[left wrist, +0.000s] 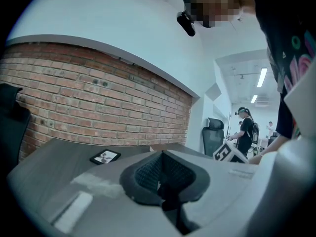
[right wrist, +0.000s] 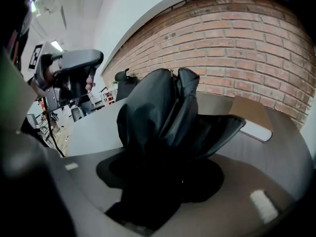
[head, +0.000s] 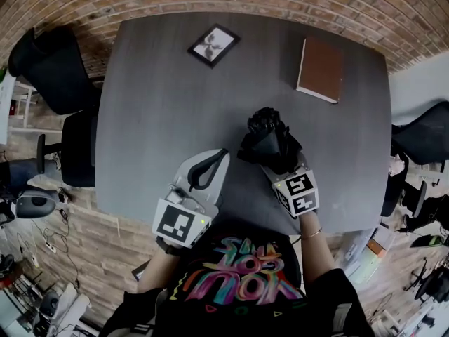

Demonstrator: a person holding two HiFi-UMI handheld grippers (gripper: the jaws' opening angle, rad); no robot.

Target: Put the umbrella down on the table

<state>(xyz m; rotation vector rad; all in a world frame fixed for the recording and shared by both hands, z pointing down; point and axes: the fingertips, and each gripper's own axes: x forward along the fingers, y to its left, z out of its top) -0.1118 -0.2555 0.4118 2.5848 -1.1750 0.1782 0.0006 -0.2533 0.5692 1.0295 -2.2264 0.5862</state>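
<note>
Black folded fabric of the compact umbrella [head: 269, 140] bunches up out of the right tongs [head: 278, 163], which pinch it low down. In the right gripper view the grey jaws close in on the dark bundle [right wrist: 159, 113] from both sides, and the folds hide the pads. The right tongs [right wrist: 157, 184] hold the umbrella over the near middle of the dark grey worktop [head: 160, 111], with its loose end pointing away from the person. Whether the fabric touches the surface cannot be told.

The left tongs [head: 212, 166] sit just left of the umbrella, apart from it, over the near edge of the worktop. In the left gripper view the left tongs [left wrist: 160, 177] have their jaws pressed together with nothing between them.

A black-framed photograph [head: 213, 45] lies flat near the far edge of the worktop, and it also shows beyond the left jaws [left wrist: 104, 156]. A brown rectangular notebook [head: 320, 69] lies at the far right corner, well apart from the umbrella; it appears past the fabric in the right gripper view [right wrist: 251, 113]. A red brick wall [left wrist: 98, 107] runs behind the worktop.
</note>
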